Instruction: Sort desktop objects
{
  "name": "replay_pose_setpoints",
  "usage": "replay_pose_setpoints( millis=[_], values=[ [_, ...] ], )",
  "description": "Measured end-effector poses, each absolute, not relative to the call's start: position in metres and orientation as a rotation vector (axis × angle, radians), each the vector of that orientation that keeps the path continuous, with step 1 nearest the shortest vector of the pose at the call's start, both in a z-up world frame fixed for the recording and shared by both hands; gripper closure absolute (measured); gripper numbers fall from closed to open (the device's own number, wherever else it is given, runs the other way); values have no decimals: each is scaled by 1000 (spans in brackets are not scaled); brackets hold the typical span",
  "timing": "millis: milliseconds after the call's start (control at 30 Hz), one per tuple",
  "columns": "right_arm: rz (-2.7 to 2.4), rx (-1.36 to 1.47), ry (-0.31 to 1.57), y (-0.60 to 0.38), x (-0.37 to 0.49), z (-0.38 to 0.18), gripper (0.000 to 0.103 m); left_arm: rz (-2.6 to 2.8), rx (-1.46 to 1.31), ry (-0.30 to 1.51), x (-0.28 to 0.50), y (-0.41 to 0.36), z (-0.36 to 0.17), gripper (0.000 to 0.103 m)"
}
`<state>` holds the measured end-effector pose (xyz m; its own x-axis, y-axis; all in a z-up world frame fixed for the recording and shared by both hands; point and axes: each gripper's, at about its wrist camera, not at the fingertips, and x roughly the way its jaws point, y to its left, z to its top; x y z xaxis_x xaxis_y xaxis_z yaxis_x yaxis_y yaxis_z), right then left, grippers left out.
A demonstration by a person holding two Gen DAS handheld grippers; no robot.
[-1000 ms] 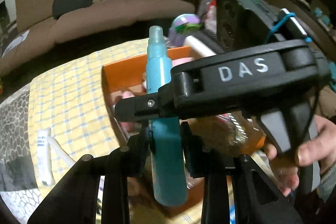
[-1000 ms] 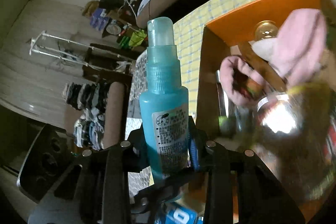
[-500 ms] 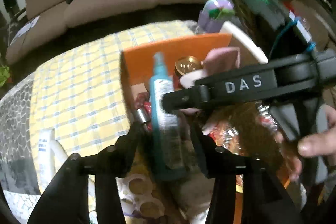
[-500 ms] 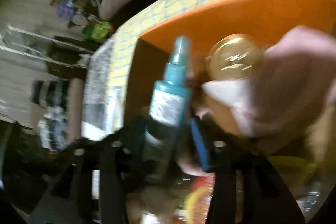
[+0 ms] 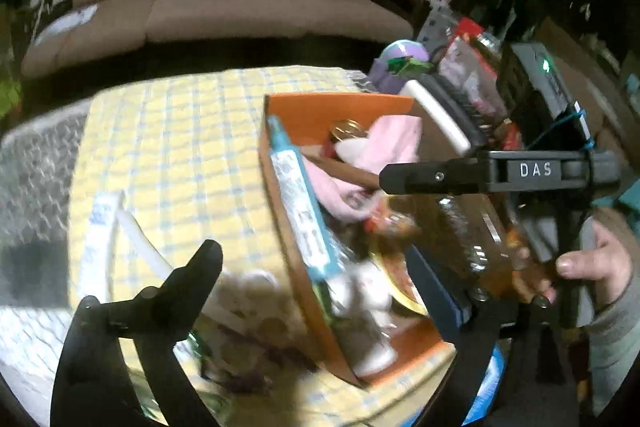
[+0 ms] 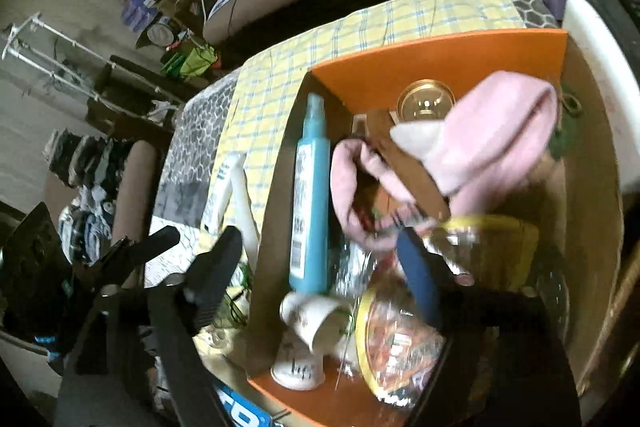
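Observation:
A teal spray bottle (image 6: 310, 195) lies flat along the left wall of the orange box (image 6: 440, 43), free of both grippers. My right gripper (image 6: 318, 233) hovers over the bottle's lower end, jaws opening, pads clear of it. In the left wrist view the same bottle (image 5: 304, 211) rests inside the box (image 5: 340, 103). My left gripper (image 5: 312, 251) straddles the box's near left wall, jaws opening, with nothing gripped. A hand (image 5: 588, 267) holds the black body of the right gripper (image 5: 532, 171) over the box.
The box also holds pink cloth (image 6: 492, 139), a gold-lidded jar (image 6: 426, 103), paper cups (image 6: 308, 315) and a snack bag (image 6: 400, 343). A white tube (image 5: 100, 227) lies on the yellow checked cloth (image 5: 180, 131). A purple container (image 5: 400, 57) stands behind the box.
Both grippers held the teal bottle upright between them. It tipped down into the box, both sets of jaws spread and let go, and the bottle now lies along the left wall.

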<state>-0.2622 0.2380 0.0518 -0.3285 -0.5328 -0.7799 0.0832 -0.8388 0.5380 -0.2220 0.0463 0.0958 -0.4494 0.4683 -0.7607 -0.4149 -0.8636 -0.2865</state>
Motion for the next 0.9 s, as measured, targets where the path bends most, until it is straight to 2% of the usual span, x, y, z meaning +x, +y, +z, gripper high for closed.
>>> replay_pose_setpoints(
  millis=[67,133,633,900],
  values=[
    [-2223,1529,-583,239,-249,54,10,2300,-1249,-124,-214,40,94,1],
    [-2241,1530,-558,241,-236,57,0,2311,-1255,-148,-205,35,94,0],
    [-2343,1404,-366,196,-132,118,0,2407,-1203,-145,-120,-12,133,0],
    [-2327,1301,-287,146,-91,128,0,2531,-1227,-234,-85,-88,113,0]
  ],
)
